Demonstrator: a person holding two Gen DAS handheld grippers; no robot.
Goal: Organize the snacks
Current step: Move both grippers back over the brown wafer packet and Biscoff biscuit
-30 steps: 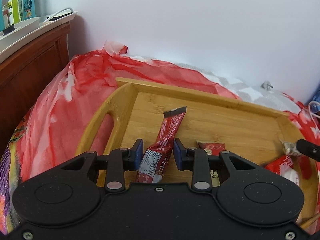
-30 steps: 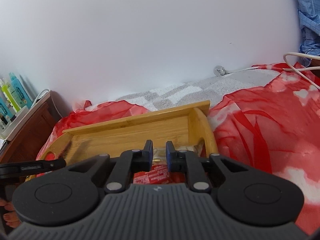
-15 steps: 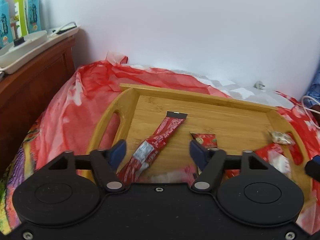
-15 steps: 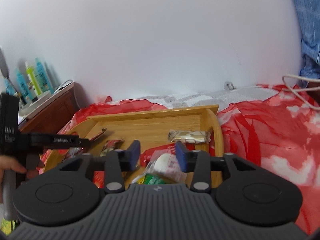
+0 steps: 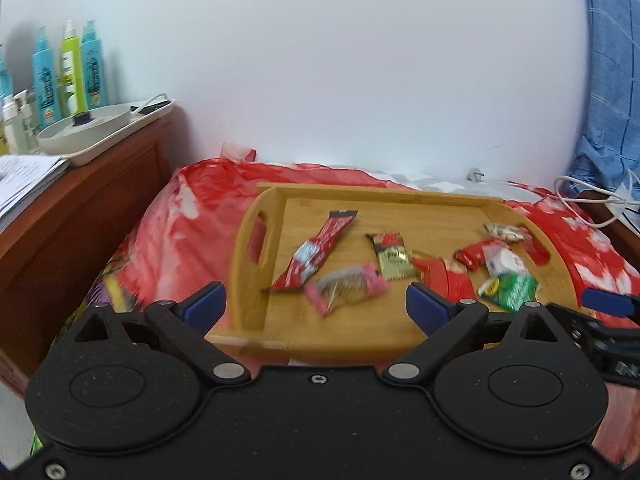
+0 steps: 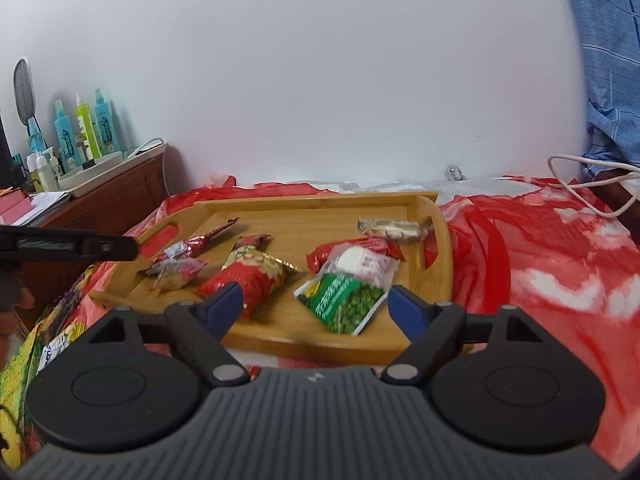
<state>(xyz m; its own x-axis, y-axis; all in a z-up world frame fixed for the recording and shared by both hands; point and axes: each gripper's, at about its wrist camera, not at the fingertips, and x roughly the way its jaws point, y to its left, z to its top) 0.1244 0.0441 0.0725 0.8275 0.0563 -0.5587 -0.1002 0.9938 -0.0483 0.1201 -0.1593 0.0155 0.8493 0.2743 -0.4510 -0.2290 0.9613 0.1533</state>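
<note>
Broadly, a bed with a red patterned cover [image 5: 192, 232] fills the lower scene against a white wall [image 5: 340, 60], with a dark wooden nightstand [image 5: 84, 208] to the left carrying spray bottles [image 5: 68, 76] and a pale dish [image 5: 88, 130]. On the cover rests a bamboo tray [image 6: 438, 240] with handle cut-outs, and all the snacks lie inside it.

Nearest the right gripper [image 6: 314, 306] is a green pea packet [image 6: 344, 302], partly overlapped by a clear pouch with a white round piece [image 6: 362, 262]. Left of those lies a red peanut bag [image 6: 244, 280], then a pink-ended wrapper [image 6: 176, 272] touching a long red stick pack [image 6: 192, 246]. A small pale candy wrapper [image 6: 390, 229] sits near the tray's far right handle.

The left gripper [image 5: 316, 304] hangs over the tray's near edge, its jaws opening wide with nothing between the pads. The right gripper's jaws are likewise opening and grip nothing; the pea packet lies just beyond them, untouched. A white cable [image 6: 588, 188] trails at far right.
</note>
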